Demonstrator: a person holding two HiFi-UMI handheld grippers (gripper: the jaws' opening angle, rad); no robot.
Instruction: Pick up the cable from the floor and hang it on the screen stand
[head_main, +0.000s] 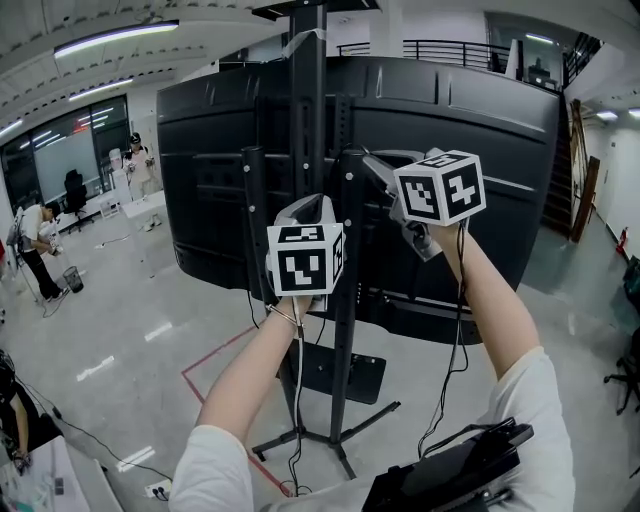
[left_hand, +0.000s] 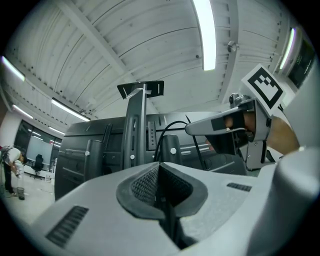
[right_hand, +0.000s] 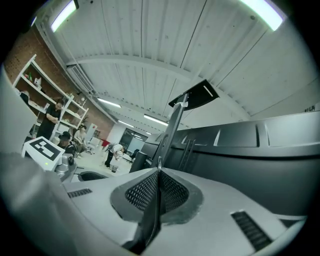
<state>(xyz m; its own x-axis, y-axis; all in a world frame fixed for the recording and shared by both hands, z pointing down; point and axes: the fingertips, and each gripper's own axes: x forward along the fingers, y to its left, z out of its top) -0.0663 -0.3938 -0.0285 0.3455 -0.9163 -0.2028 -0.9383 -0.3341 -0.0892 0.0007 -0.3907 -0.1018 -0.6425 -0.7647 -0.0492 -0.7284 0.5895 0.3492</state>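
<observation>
Up close, both grippers are held high at the back of the big black screen (head_main: 480, 130), in the middle of the head view. The left tongs (left_hand: 159, 166) are pressed together, and a thin black cable (left_hand: 175, 122) comes out at their tip, so they are clamped on it. From there the cable arcs upward in the centre of the left gripper view, in front of the dark uprights of the screen stand (head_main: 308, 120). It then drops toward the right and passes behind the long grey nose of the other gripper.

The right tongs (right_hand: 159, 167) are also together (their 2 mesh pads meet along 1 line). I cannot tell whether the cable is nipped between them. They point at the stand's tall post, which runs up the middle of the right gripper view.

The cable is well off the grey floor (head_main: 130, 330), which shows in the lower left of the head view.
</observation>
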